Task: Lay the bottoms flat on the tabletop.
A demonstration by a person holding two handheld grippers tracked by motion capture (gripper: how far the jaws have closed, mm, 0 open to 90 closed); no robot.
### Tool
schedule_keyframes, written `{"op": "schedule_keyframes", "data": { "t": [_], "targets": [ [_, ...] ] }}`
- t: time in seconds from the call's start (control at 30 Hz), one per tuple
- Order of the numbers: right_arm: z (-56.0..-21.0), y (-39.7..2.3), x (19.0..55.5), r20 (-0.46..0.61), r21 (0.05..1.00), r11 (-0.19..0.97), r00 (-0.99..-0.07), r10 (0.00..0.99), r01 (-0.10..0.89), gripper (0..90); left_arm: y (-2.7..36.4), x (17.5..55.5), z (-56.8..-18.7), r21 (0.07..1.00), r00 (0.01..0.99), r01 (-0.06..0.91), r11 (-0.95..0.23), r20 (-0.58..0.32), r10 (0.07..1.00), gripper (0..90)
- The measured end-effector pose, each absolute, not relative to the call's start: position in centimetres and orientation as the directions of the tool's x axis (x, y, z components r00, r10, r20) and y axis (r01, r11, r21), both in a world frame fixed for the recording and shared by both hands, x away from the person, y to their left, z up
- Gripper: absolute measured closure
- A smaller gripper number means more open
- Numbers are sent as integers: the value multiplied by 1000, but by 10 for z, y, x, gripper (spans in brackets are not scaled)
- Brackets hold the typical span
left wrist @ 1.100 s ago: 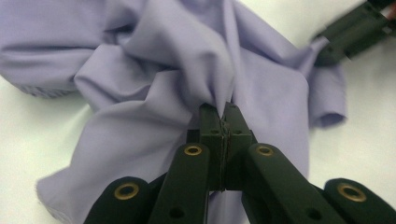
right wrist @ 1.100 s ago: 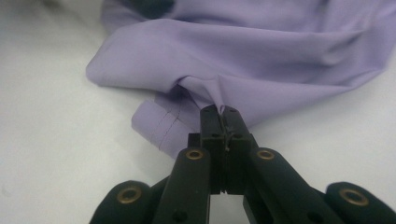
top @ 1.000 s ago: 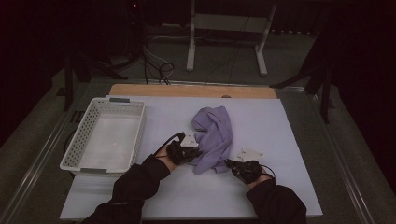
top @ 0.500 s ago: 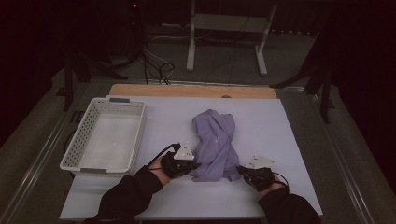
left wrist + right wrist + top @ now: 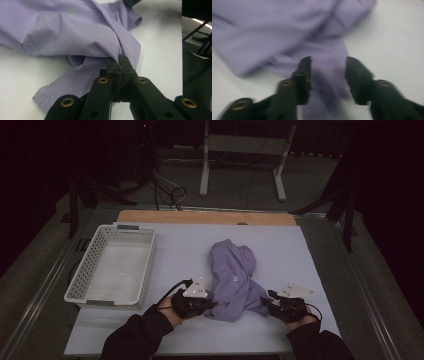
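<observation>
- A crumpled lilac garment (image 5: 234,281) is seen lying on the white worktop (image 5: 320,260), right of the white perforated basket (image 5: 111,270), which holds nothing.
- Left gripper (image 5: 204,304): jaws are pressed together on a pinch of the garment's near left edge; in the left gripper view the fabric (image 5: 75,37) is gathered into folds that run into the clamp point.
- Right gripper (image 5: 269,301): jaws have just been opening and now stand apart; in the right gripper view (blurred) a strip of the cloth (image 5: 329,82) lies between them, but the pads are not seen pressing on it.
- Progress, as judged: the work appears to be spreading or folding the garment. Only one side is secured. The cloth is bunched, with no flat panel or clean fold visible.
- Left to do, as judged: a second grip on the right, the garment drawn flat, folded, and possibly placed in the basket.
</observation>
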State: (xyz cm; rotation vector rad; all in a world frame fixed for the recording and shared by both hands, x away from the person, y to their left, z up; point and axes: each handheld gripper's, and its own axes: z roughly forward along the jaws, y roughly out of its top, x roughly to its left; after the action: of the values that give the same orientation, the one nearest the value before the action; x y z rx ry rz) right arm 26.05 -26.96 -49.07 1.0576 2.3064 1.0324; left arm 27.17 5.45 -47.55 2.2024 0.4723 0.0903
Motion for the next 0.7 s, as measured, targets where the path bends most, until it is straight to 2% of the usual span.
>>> {"op": "schedule_keyframes", "data": {
  "t": [0.23,0.4,0.5,0.6,0.63,0.7],
  "targets": [
    [-477,-236,251,94,818,358,-719,689,450,311,43,277,-465,799,923,288,-527,-86,374,892],
    [-478,-210,245,96,818,382,-758,645,429,207,33,279,-457,807,930,283,-519,-97,355,893],
    [-480,-201,249,93,811,397,-765,637,429,212,28,279,-452,816,933,270,-511,-92,348,893],
    [-482,-192,252,111,799,405,-771,627,444,253,26,281,-446,830,930,273,-487,-99,353,892],
    [-482,-190,251,104,798,411,-773,626,440,344,25,281,-445,833,930,270,-484,-96,354,893],
    [-483,-187,250,17,803,459,-784,621,381,462,25,283,-442,837,930,272,-475,-101,354,892]
  ]
}}
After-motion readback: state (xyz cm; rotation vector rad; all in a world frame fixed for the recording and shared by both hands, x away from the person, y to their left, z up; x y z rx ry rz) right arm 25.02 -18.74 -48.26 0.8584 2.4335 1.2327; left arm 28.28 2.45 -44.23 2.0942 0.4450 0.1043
